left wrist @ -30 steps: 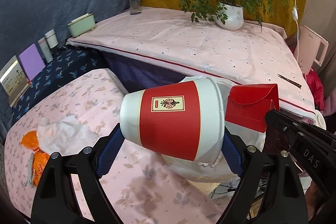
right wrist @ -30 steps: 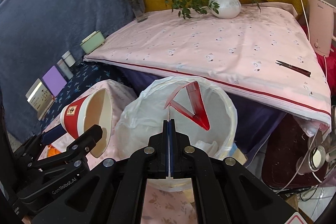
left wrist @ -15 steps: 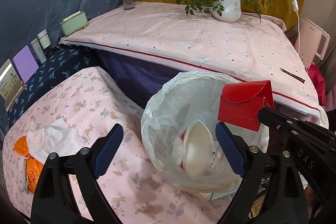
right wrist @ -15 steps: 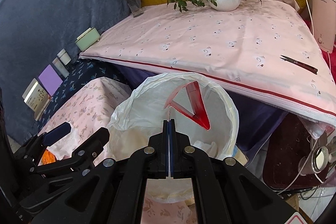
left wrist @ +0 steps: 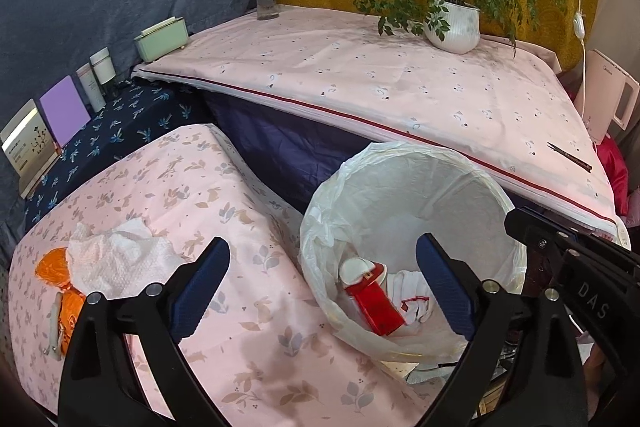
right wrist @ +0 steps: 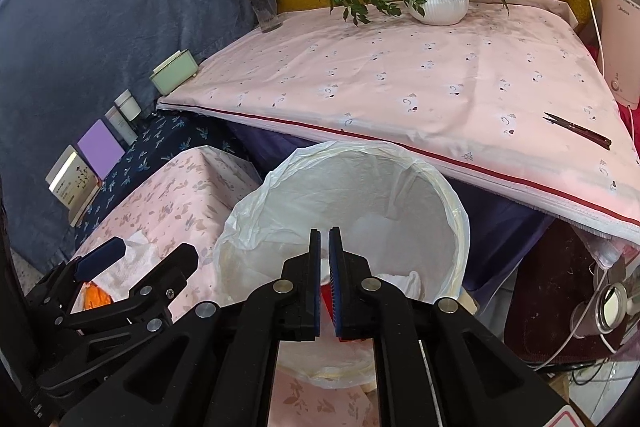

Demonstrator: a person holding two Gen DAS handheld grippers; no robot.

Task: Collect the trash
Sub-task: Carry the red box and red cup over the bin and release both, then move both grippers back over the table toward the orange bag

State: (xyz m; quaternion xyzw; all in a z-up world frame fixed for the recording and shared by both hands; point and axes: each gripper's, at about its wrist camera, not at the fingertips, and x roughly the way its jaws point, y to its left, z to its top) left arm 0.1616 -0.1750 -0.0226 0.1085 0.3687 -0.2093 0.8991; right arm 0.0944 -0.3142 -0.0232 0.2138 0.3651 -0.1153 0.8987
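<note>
Left wrist: left gripper spread wide after just opening further, nothing between its blue pads, hovering over the near edge of the lined bin; inside the bin, a red and white paper cup on its side among white scraps; crumpled tissue and orange wrapper lying on the pink flowered cloth to the left. Right wrist: right gripper parted by only a narrow gap after just easing open, pinching nothing, above the bin, with a patch of red visible low between the pads.
</note>
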